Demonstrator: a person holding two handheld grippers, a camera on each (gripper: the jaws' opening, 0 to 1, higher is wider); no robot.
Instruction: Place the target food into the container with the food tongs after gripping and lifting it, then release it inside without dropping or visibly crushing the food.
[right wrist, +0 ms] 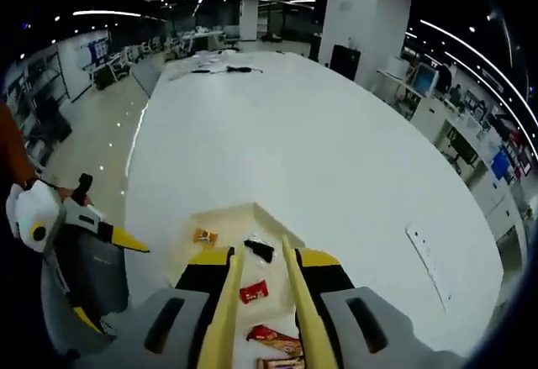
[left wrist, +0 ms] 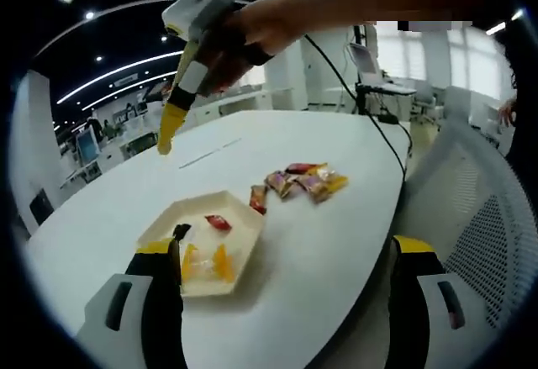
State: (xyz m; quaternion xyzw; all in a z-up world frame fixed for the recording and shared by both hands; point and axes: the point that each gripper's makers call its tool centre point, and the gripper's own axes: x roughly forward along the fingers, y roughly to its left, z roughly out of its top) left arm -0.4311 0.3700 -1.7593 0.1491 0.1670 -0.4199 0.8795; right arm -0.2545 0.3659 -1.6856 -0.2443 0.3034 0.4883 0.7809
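In the left gripper view, the left claw [left wrist: 286, 293] stood wide open and empty at the near edge of the white counter [left wrist: 336, 243], its two jaws well apart, the left one beside the near corner of the container [left wrist: 239, 255]. That pale, six-sided tray sat near the counter's edge, probably kept there so the tongs had a short carry. A few wrapped sweets lay in it: two orange ones [left wrist: 206, 261] near the front, a red one [left wrist: 218, 223] farther back, and a dark piece [left wrist: 181, 231] at its left rim. Just beyond the tray to the right, the pile of wrapped candies [left wrist: 303, 182] lay on the bare counter, clear of the container; this was the food left to move.

Farther off and higher, the right claw hung above the counter in a person's hand [left wrist: 231, 45], with the yellow food tongs [left wrist: 171, 125] pointing down, well above both tray and pile. In the right gripper view the right claw [right wrist: 262, 302] was narrowed around the tongs' two yellow arms [right wrist: 225, 310], which ran forward over the tray. The tips were poorly shown, so nothing seemed gripped between them, though I could not be sure.
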